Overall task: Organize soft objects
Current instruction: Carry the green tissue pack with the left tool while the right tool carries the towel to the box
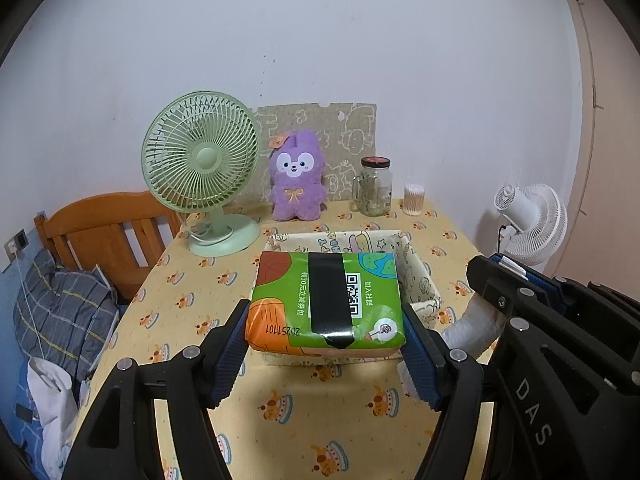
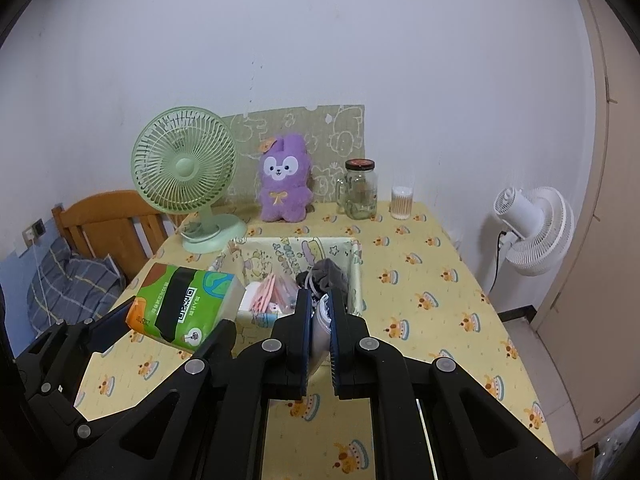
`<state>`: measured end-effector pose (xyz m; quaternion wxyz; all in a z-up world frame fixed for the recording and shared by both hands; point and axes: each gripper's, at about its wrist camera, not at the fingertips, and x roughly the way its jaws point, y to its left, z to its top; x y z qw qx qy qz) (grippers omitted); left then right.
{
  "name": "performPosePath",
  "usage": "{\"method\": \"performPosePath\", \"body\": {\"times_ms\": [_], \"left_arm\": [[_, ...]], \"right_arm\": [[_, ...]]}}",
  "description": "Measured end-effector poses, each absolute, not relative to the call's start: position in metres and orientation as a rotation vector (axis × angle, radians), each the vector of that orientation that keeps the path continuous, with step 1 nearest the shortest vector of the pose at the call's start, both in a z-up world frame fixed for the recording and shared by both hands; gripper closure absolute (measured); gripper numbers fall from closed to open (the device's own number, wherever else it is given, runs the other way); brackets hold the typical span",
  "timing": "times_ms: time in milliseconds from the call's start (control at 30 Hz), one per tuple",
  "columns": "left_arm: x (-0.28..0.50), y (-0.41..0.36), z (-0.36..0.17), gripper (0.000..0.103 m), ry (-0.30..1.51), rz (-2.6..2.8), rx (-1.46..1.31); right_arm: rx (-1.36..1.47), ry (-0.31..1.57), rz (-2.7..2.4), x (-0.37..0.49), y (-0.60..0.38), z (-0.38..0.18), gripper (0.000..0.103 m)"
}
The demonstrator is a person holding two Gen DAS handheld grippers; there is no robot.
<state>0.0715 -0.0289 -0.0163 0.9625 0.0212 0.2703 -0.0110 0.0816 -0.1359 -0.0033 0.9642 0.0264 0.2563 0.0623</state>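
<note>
Nearest to us, our left gripper (image 1: pixel 324 340) grasps the tissue pack (image 1: pixel 326 300) across its long axis, one blue pad against each short end, so the pack lies crosswise between the fingers and off the table (image 1: pixel 320 420). Our right gripper (image 2: pixel 320 320) is clenched on a small white cloth (image 2: pixel 320 330), which bulges out between the pads and appears to hang a little below them.

The relation that matters next: the fabric basket (image 2: pixel 356 276) lies straight ahead of both grippers, open side up. In the left wrist view the pack hovers over the basket's near rim; in the right wrist view it sits at the basket's left front corner. The right gripper's tips are at the near rim too, so both hands look about equally close. We judge a short forward and downward move would put either load inside. The pack's length runs along the basket's wider side, so it should fit without turning, though we cannot be sure.

The pack is a soft plastic-wrapped block, green and orange with a black band and a printed code, slightly dented by the grip. Inside the basket we see pink packets (image 2: pixel 272 292) and a dark grey cloth (image 2: pixel 328 276).

Farther back stand a green fan (image 2: pixel 184 172), a purple plush rabbit (image 2: pixel 284 184) and a glass jar (image 2: pixel 360 188).
</note>
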Motion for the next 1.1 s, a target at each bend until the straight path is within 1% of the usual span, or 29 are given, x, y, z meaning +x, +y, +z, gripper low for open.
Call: {"method": "performPosePath", "body": {"times_ms": [433,1100], "left_arm": [[0.096,-0.026,-0.013,0.031,0.542,-0.020,0.042],[0.153,-0.022,-0.015,0.031,0.555,-0.028,0.024]], "right_arm": [[0.050,0.512,0.130,0.116,-0.131,0.003,0.093],[0.044,0.505,0.125,0.169,-0.128,0.004,0.093]]}}
